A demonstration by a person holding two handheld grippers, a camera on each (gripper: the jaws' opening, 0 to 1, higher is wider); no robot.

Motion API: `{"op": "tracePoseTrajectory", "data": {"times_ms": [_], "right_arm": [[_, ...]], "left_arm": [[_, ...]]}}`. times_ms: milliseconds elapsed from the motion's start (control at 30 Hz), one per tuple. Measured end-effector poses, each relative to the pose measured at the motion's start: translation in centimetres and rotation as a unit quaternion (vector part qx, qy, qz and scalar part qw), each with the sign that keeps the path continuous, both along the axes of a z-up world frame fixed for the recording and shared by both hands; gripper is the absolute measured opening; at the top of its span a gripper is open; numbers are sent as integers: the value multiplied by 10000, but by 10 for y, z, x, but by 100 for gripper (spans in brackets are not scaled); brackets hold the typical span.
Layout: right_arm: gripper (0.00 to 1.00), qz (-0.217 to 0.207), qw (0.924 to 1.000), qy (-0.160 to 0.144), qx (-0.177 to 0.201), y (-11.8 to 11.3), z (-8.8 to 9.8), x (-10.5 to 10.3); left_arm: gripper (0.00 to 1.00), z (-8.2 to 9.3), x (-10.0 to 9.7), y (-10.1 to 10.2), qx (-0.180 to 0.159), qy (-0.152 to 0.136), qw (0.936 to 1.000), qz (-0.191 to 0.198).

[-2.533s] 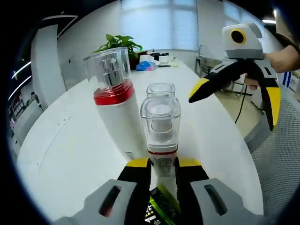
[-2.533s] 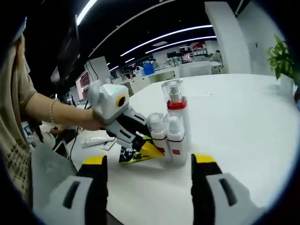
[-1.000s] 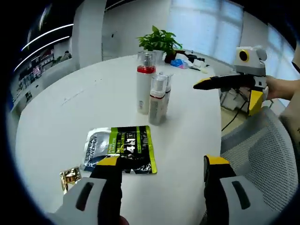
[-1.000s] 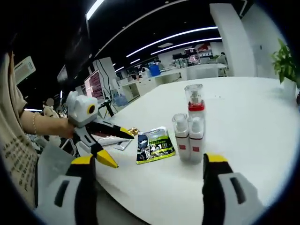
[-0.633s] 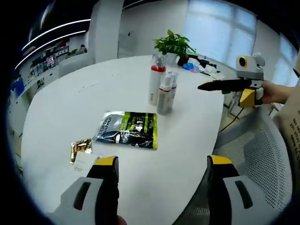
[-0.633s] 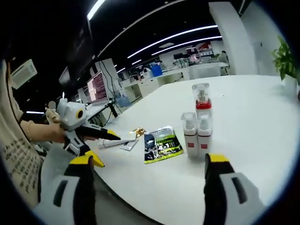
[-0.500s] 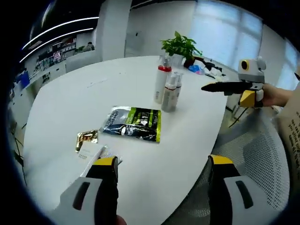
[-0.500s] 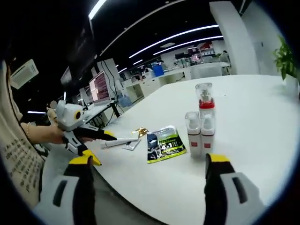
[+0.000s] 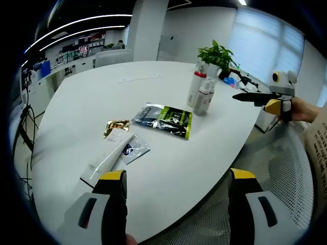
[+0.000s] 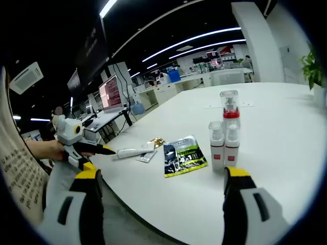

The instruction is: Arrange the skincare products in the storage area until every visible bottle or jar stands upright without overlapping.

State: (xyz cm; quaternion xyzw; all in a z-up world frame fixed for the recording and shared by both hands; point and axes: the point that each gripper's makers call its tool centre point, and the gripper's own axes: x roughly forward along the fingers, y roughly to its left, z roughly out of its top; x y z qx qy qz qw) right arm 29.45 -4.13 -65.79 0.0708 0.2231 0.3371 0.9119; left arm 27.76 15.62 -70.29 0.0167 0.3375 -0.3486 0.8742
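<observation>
Three pump bottles stand upright, close together, on the white table (image 9: 76, 102): a tall one with a red band (image 9: 196, 87) (image 10: 230, 115) and two short ones (image 9: 206, 97) (image 10: 217, 145). A green-black sachet (image 9: 166, 118) (image 10: 184, 153) lies flat beside them. Farther along lie a gold sachet (image 9: 116, 126) (image 10: 156, 142), a small sachet (image 9: 134, 148) and a white tube (image 9: 104, 163) (image 10: 134, 151). My left gripper (image 9: 177, 175) (image 10: 84, 153) is open and empty, far back from the bottles. My right gripper (image 10: 162, 173) (image 9: 265, 99) is open and empty off the table's side.
A potted plant (image 9: 217, 53) and small clutter stand at the table's far end behind the bottles. A grey mesh chair (image 9: 286, 168) sits by the table's near edge. Office desks with monitors (image 10: 110, 94) lie beyond. A hand (image 10: 51, 149) holds the left gripper.
My left gripper, shut on a short bottle 2.5 s ago, has let go and drawn far back. The right gripper has also backed away. The bottles stay upright.
</observation>
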Motion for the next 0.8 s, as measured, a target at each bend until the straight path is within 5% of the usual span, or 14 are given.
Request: {"op": "tracePoseTrajectory", "data": {"times_ms": [533, 800], "right_arm": [[100, 33, 9999, 28, -116, 2, -3, -1], [100, 78, 9997, 79, -204, 4, -6, -2]], "left_arm": [[81, -9, 22, 21, 268, 79, 9996, 90], [78, -30, 53, 58, 1260, 256, 9917, 15]]}}
